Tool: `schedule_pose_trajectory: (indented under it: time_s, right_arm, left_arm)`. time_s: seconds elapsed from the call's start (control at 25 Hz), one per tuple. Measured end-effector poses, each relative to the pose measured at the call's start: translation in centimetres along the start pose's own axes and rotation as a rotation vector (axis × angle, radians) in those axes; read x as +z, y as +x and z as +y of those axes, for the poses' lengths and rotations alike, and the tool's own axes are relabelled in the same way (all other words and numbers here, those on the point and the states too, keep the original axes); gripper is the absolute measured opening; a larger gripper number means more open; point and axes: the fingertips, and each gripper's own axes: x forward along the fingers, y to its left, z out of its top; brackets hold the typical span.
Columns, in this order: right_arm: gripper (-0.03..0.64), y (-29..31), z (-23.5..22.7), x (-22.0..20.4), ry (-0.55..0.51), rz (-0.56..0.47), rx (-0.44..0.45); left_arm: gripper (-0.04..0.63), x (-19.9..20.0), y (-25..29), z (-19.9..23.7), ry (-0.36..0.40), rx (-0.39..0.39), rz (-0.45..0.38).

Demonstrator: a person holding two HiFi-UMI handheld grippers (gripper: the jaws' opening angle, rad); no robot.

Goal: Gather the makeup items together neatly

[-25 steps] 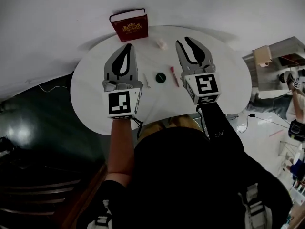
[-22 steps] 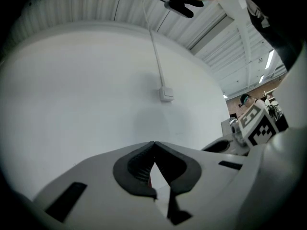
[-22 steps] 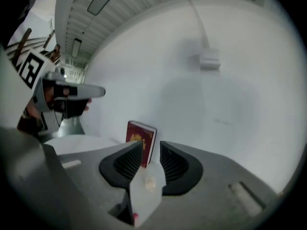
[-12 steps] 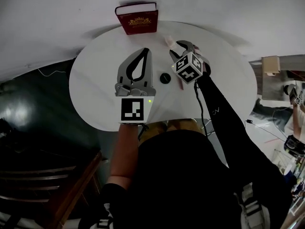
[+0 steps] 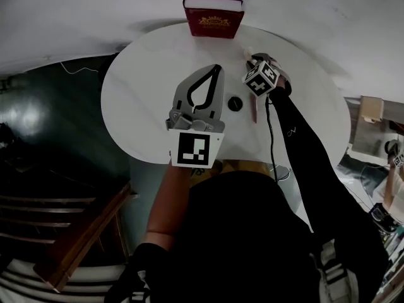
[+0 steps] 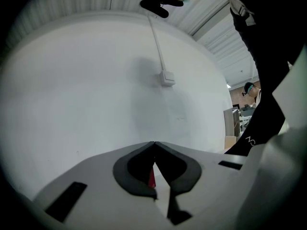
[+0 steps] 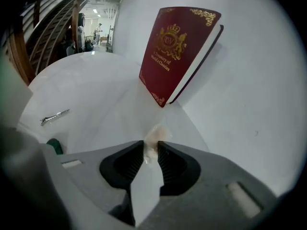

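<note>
**A:** From overhead, how do things lie on the table (image 5: 126, 106)?

**B:** A red stick (image 5: 254, 109) lies with its long axis running from the near edge toward the wall, just right of a round dark pot (image 5: 235, 103). A book (image 5: 213, 17) stands at the far rim. The left gripper (image 5: 216, 69) hangs over the middle and points at the book. The right gripper (image 5: 255, 62) is tipped steeply down beyond the stick, with its cube over the jaws.

**A:** And along the left gripper's jaws?

**B:** They are clenched, tips meeting, with nothing held. A red sliver shows through the slit lower down, and I cannot tell what it is. Beyond is bare wall with a small box (image 6: 167, 78).

**A:** And the right one's?

**B:** A beige lump (image 7: 152, 143) sits on the table near the foot of the book. Its long axis runs along the jaws toward the book. The jaws have just been closing and now stand narrow, with both pads against the lump. Off to the left a silver clip (image 7: 55, 116) lies slanted, well apart from the lump. The pot's green edge (image 7: 54, 145) shows below the clip.
</note>
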Motion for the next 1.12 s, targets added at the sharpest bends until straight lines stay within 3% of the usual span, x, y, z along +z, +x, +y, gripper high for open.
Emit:
schedule_pose_trajectory:
  time_s: [0.16,0.28,0.48,0.8,1.0,1.12]
  right_arm:
    - [0.074,-0.6,-0.3,0.8,-0.004,-0.016,0.006]
    - [0.072,-3.5,-1.5,2.3,0.057,-0.106,-0.036]
    - [0.074,-11.2,-3.4,4.2,0.172,-0.288,-0.157]
    - [0.077,-24.1,-2.1,6.5,0.293,-0.639,-0.257]
    - [0.078,-30.0,-1.0,7.5,0.319,-0.786,-0.334]
    - [0.078,-33.9,-0.5,8.6,0.289,-0.933,-0.390]
  left_arm:
    - [0.008,-0.2,0.0,1.3,0.004,0.022,-0.021]
    - [0.008,0.4,0.1,2.2,0.014,0.031,-0.051]
    - [0.008,2.0,0.4,3.2,-0.168,0.077,-0.148]
    - [0.008,4.5,0.5,1.8,-0.101,0.000,-0.185]
    - [0.008,6.1,0.2,1.3,-0.098,-0.025,-0.216]
    - [0.008,7.6,0.1,1.4,-0.063,-0.038,-0.248]
